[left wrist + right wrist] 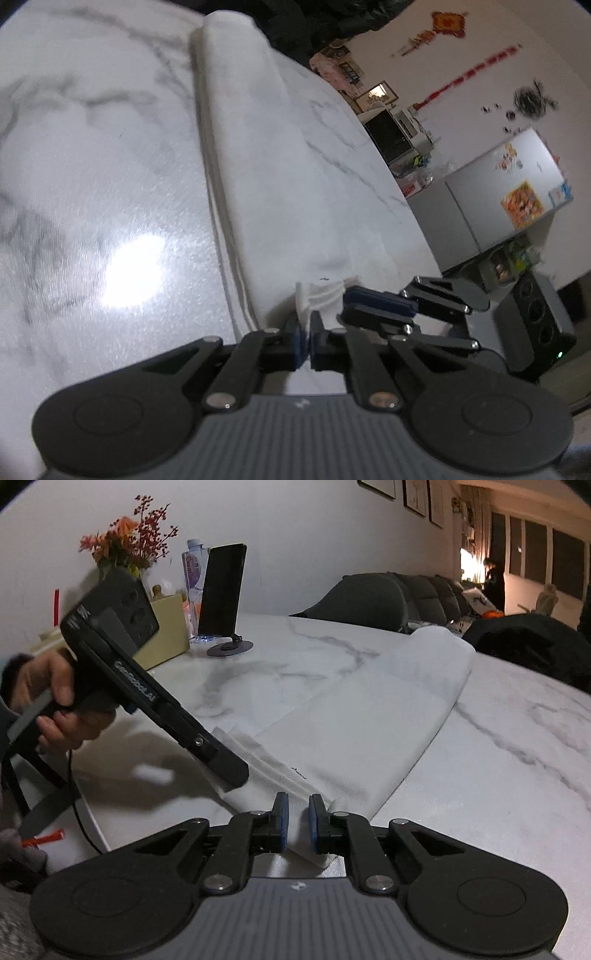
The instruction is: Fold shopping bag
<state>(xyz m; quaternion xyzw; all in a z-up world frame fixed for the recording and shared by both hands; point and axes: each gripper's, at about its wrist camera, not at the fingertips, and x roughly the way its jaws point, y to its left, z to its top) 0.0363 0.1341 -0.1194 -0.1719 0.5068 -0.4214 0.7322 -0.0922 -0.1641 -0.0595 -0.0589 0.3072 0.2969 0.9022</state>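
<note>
The white shopping bag point(369, 734) lies as a long folded strip on the marble bench point(498, 775), its near end at 6 o'clock pinched by the left gripper point(307, 341) while the right gripper point(296, 823), a little open, straddles it, likely to fold it over.

A white marble-patterned counter point(498, 775) with grey veins carries a white shopping bag point(362, 734) folded into a long flat strip, its far end rolled over, and near the wall a phone on a round stand point(223, 594), a water bottle point(194, 572) and a yellowish box point(168, 627).
</note>
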